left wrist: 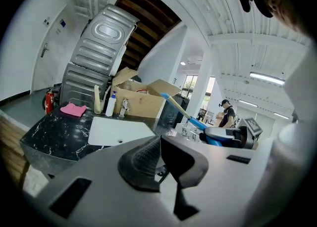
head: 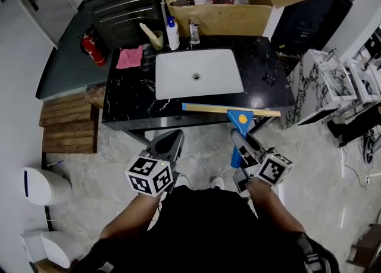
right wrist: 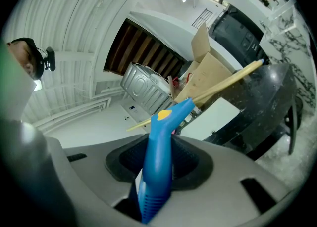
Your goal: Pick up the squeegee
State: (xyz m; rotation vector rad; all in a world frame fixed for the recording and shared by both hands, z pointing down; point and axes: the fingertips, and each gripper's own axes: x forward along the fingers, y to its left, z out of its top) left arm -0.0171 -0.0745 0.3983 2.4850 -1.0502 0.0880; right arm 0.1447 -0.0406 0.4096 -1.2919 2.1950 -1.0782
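Observation:
The squeegee has a long yellow and blue blade and a blue handle with a yellow dot. It hangs over the near edge of the black counter. My right gripper is shut on the handle. In the right gripper view the handle stands between the pads and the blade runs across above. My left gripper is held beside it, in front of the counter. Its jaws are shut with nothing between them. The left gripper view shows the squeegee to the right.
A white sink is set into the counter. Behind it lie a pink cloth, bottles and an open cardboard box. A fire extinguisher and wooden pallets are on the left, a marble cabinet on the right.

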